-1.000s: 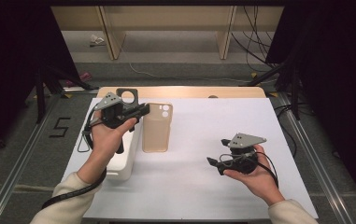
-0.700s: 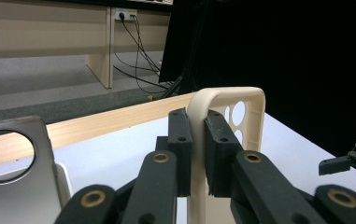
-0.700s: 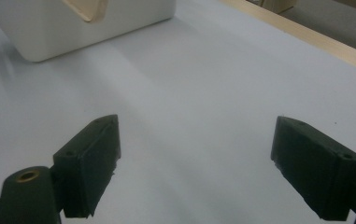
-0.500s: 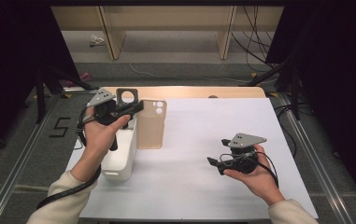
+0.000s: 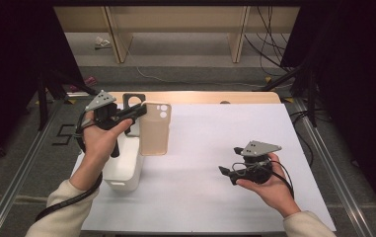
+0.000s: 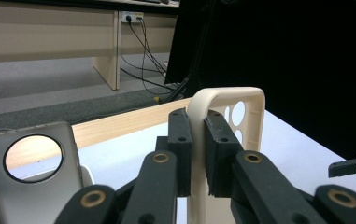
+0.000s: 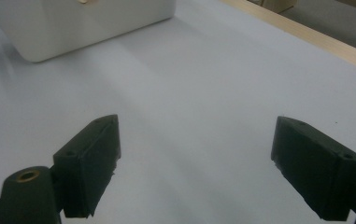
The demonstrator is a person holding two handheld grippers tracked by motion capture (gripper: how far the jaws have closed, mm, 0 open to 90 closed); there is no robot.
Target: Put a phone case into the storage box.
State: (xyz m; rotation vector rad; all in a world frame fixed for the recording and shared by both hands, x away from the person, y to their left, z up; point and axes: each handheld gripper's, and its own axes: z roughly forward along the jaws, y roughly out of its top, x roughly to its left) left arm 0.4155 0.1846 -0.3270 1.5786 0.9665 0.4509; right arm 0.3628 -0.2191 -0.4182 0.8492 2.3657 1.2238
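My left gripper (image 5: 141, 109) is shut on the top edge of a beige phone case (image 5: 155, 131), which hangs upright beside the white bin (image 5: 124, 173) at the table's left. In the left gripper view both pads pinch the beige phone case (image 6: 227, 93) at its rim, near the camera cut-outs, with my left gripper (image 6: 196, 140) pointing level. A grey phone case (image 6: 31, 200) with a round hole stands in the bin behind it; the high view shows this grey phone case (image 5: 125, 98) past my hand. My right gripper (image 5: 225, 173) rests low at the right, open, and nothing lies between the pads of my right gripper (image 7: 194, 168).
A white sheet (image 5: 215, 133) covers the wooden table, whose bare edge (image 5: 200, 97) runs along the far side. The white bin (image 7: 73, 28) lies ahead of the right gripper. Metal rails run along both sides of the table; beyond the far edge are floor, cables and bench legs.
My left gripper has carried the beige phone case a little to the left and away, closer to the bin. The right hand has kept still.
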